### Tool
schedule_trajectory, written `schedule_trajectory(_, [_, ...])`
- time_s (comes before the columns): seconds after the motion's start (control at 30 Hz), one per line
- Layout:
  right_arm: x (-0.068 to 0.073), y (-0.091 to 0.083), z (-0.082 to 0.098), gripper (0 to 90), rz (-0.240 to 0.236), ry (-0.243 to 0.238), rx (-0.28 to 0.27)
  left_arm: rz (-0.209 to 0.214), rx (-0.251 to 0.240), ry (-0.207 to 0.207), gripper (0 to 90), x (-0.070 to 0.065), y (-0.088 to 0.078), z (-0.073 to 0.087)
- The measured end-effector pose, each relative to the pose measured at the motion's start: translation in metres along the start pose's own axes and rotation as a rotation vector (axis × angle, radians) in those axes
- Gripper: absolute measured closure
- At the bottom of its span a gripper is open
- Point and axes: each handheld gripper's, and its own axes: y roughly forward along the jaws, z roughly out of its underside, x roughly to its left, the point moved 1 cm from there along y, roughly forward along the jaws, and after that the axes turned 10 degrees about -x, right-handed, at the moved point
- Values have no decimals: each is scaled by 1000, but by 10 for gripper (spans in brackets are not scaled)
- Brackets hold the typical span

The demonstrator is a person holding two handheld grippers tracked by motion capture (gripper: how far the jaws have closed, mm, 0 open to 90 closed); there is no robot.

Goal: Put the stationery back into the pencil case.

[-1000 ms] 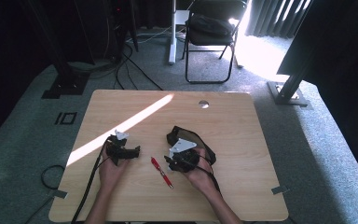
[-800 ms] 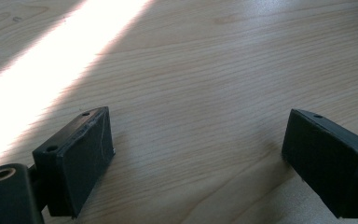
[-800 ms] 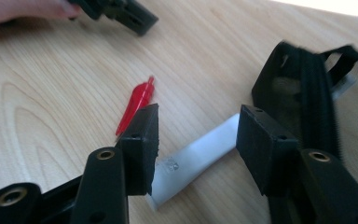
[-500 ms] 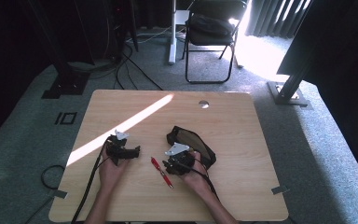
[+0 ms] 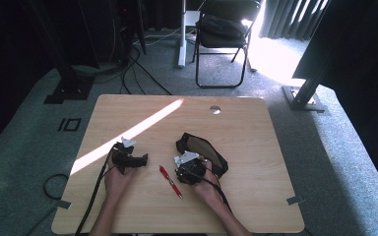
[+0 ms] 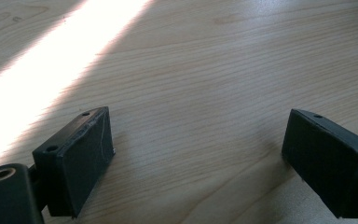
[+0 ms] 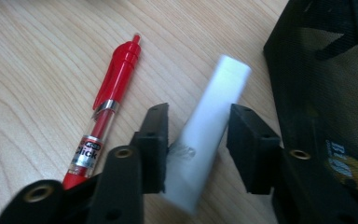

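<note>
- Lowered toward the bench (image 5: 256, 147) since the earlier frame, the right gripper (image 5: 186, 169) is seen in the high view between the red pen (image 5: 170, 181) and the black mesh pouch (image 5: 202, 150); the left gripper (image 5: 130, 158) is kept in place.
- Left gripper view: the fingers (image 6: 77, 161) are spread wide over bare wood.
- Right gripper view: the fingers (image 7: 156, 140), just closing, are set around a white eraser (image 7: 209, 128) lying between pen (image 7: 105, 112) and pouch (image 7: 326, 93); full pinching cannot be told.

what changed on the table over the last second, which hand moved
The right gripper came down beside the black mesh pouch, and its fingers have just been closing around a white eraser-like block. The left gripper, open, and the red pen kept their places.
</note>
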Motion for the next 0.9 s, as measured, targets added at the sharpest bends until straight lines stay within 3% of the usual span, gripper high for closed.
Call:
schedule_trajectory(0.33, [-2, -11, 9, 671, -19, -2, 18, 0, -1, -1, 89, 0, 0, 0])
schedule_trajectory(0.37, [0, -22, 16, 671, -21, -27, 31, 0, -1, -1, 89, 0, 0, 0])
schedule_trajectory(0.6, [2, -42, 32, 664, -37, -31, 39, 0, -1, -1, 89, 0, 0, 0])
schedule_trajectory(0.77, [0, -43, 29, 605, -46, -13, 14, 0, -1, -2, 89, 0, 0, 0])
schedule_trajectory(0.9, [-1, -32, 17, 605, -48, -9, 12, 0, -1, -2, 89, 0, 0, 0])
